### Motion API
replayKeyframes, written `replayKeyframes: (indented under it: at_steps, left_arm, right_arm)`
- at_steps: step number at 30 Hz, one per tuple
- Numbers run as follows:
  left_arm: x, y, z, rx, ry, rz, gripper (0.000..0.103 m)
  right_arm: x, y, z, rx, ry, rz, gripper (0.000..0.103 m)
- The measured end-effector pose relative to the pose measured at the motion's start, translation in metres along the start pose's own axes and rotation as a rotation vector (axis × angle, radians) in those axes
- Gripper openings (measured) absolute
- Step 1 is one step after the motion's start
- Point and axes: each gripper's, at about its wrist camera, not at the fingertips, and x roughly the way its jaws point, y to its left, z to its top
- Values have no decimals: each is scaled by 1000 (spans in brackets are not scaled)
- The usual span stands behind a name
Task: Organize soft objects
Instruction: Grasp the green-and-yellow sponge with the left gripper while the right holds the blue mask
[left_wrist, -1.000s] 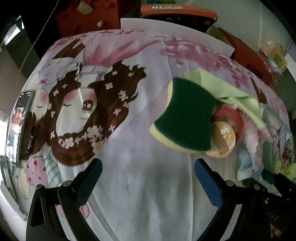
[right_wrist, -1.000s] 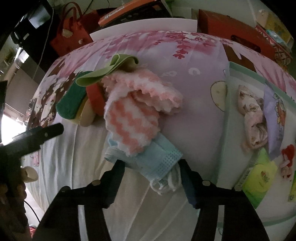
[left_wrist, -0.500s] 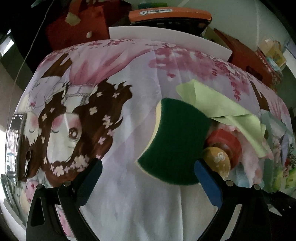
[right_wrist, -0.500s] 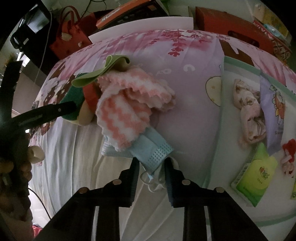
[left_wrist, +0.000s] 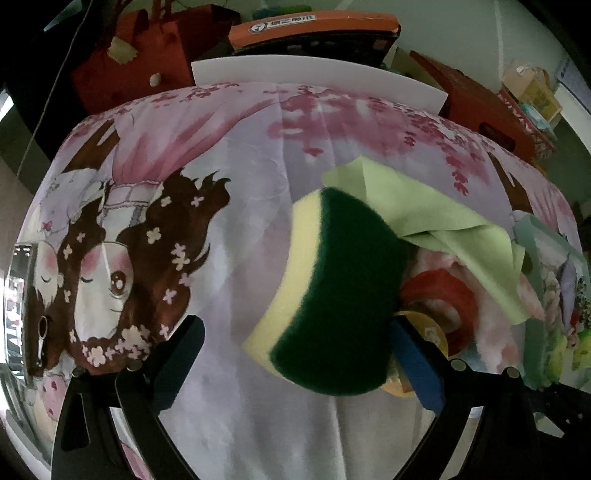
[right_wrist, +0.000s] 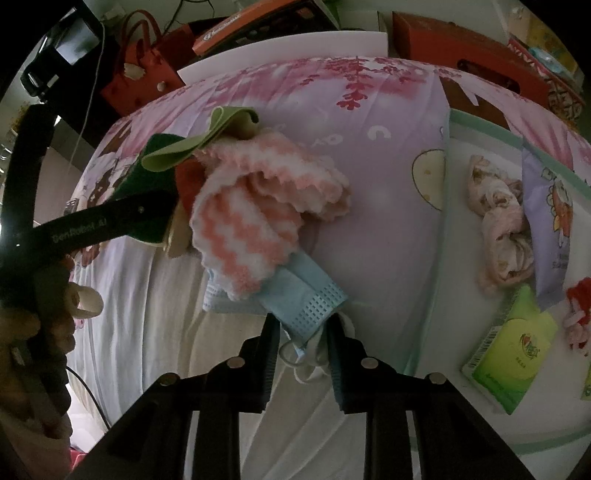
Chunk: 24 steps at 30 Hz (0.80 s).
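A heap of soft things lies on the printed bedsheet. In the left wrist view a green and yellow sponge (left_wrist: 332, 291) leans on a light green cloth (left_wrist: 436, 221), a red piece (left_wrist: 443, 295) and a yellow round thing (left_wrist: 428, 332). My left gripper (left_wrist: 295, 362) is open, its jaws on either side of the sponge's near end. In the right wrist view a pink and white fluffy cloth (right_wrist: 258, 210) lies over a blue face mask (right_wrist: 306, 299). My right gripper (right_wrist: 301, 350) is shut on the mask's near corner and ear loops.
A pale tray (right_wrist: 447, 236) at the right holds a pink scrunched cloth (right_wrist: 502, 229), a purple packet (right_wrist: 554, 221) and a green tissue pack (right_wrist: 513, 354). Red bags (left_wrist: 140, 59) and boxes (left_wrist: 314, 26) stand beyond the bed's far edge. A white board (left_wrist: 314, 77) lies there too.
My left gripper has moved forward until its open jaws flank the sponge. My right gripper has closed from wide open onto the blue face mask.
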Motion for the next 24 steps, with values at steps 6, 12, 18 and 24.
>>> replayKeyframes:
  at_steps: [6, 12, 18, 24]
  left_arm:
    - [-2, 2, -1, -32, -1, -31, 78]
    - [-14, -1, -3, -32, -14, -90, 58]
    - [-29, 2, -9, -39, -32, -108, 42]
    - [-43, 8, -16, -59, -48, -138, 34]
  right_arm:
    - [1, 0, 0, 0, 2, -1, 27]
    - [0, 1, -2, 1, 4, 1, 22]
    - [-6, 4, -6, 0, -1, 9, 13]
    - [-16, 9, -13, 1, -12, 18, 8]
